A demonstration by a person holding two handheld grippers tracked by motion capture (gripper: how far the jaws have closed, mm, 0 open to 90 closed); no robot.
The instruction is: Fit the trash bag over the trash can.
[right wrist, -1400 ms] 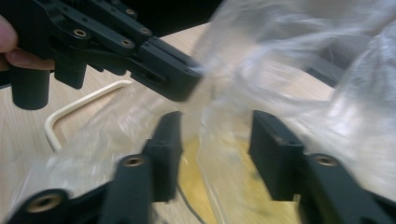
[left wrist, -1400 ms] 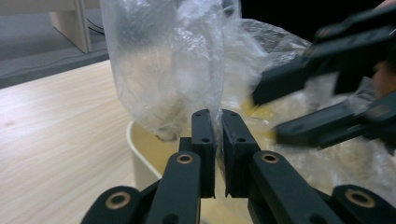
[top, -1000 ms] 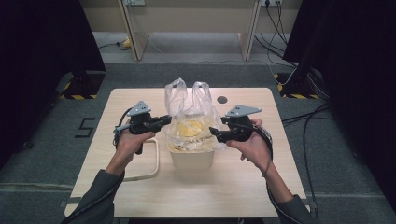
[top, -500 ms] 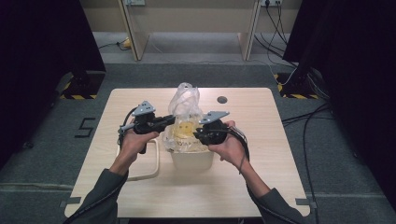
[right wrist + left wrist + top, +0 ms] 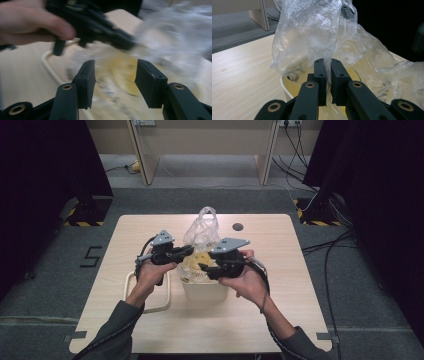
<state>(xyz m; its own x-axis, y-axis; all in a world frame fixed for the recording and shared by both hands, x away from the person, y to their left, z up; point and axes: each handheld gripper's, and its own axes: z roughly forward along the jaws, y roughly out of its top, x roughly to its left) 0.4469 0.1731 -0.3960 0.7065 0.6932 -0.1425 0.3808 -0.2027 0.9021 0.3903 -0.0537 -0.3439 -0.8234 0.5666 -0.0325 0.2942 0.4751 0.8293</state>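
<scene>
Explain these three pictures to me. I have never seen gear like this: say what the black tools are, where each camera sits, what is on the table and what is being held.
A person holds a hand-worked clamp with two black jaws in each hand. The high view looks down on the table from above; the other two cameras ride on the clamps and look along their jaws. On the table stands a cream bin lined with a clear plastic bag, and a cream ring lies beside the bin. The left gripper is shut on the bag, pinching its film. The right gripper has just been opening; its jaws stand apart with nothing pressed between them, over the bin. That view is blurred.
</scene>
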